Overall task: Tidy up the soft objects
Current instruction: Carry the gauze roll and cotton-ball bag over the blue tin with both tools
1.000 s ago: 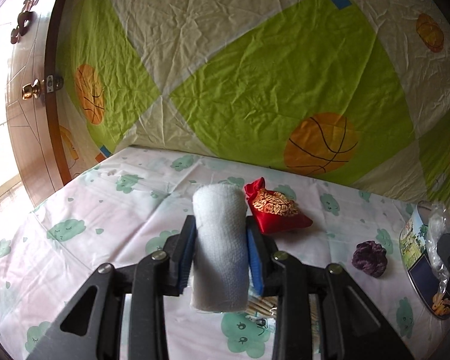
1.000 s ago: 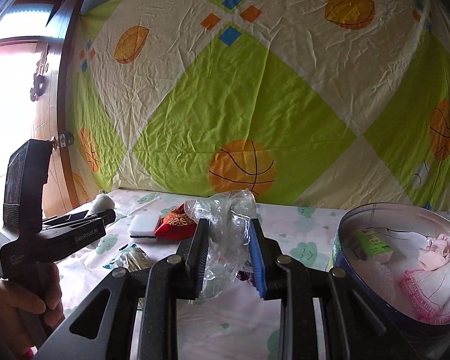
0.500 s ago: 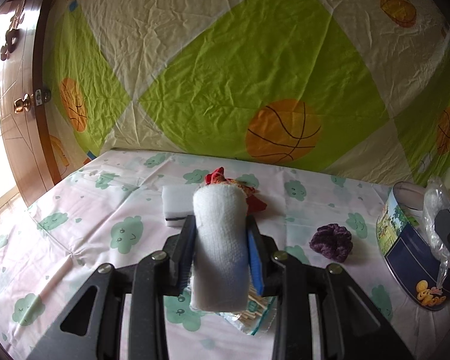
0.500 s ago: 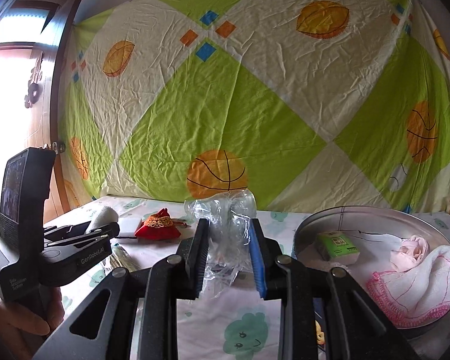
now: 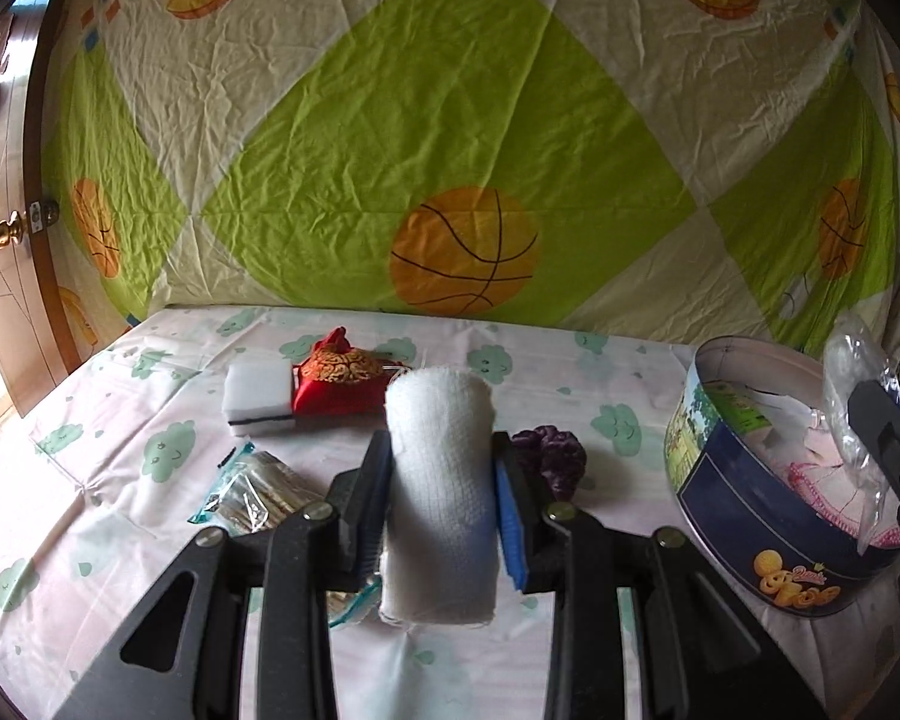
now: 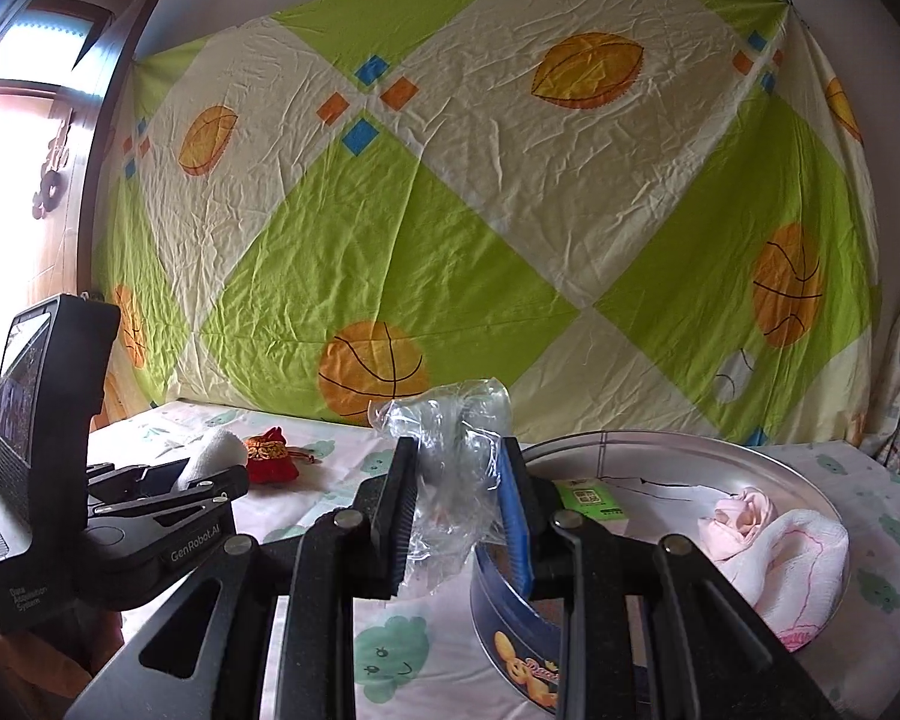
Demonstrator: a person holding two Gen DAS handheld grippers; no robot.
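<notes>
A wrinkled sheet printed with basketballs (image 5: 463,249) hangs behind a tabletop (image 5: 120,480) under a cloud-patterned cloth. The left tongs (image 5: 441,480) are clamped on a rolled white cloth (image 5: 441,480), held above the tabletop; the roll hides what lies straight ahead and half covers a purple scrunchie (image 5: 552,456). The right tongs (image 6: 457,480) pinch a crumpled clear plastic bag (image 6: 450,456) beside the round tin (image 6: 798,480). Only the right view looks down into the tin, showing a green packet (image 6: 591,498), a pink item (image 6: 744,513) and a pink-edged white cloth (image 6: 804,564); in the left view its wall and the right tongs block most of that. Only the left view shows the white sponge (image 5: 257,399) touching the red pouch (image 5: 339,378), and a clear packet (image 5: 258,492) partly hidden by the tongs; its contents are hard to make out
</notes>
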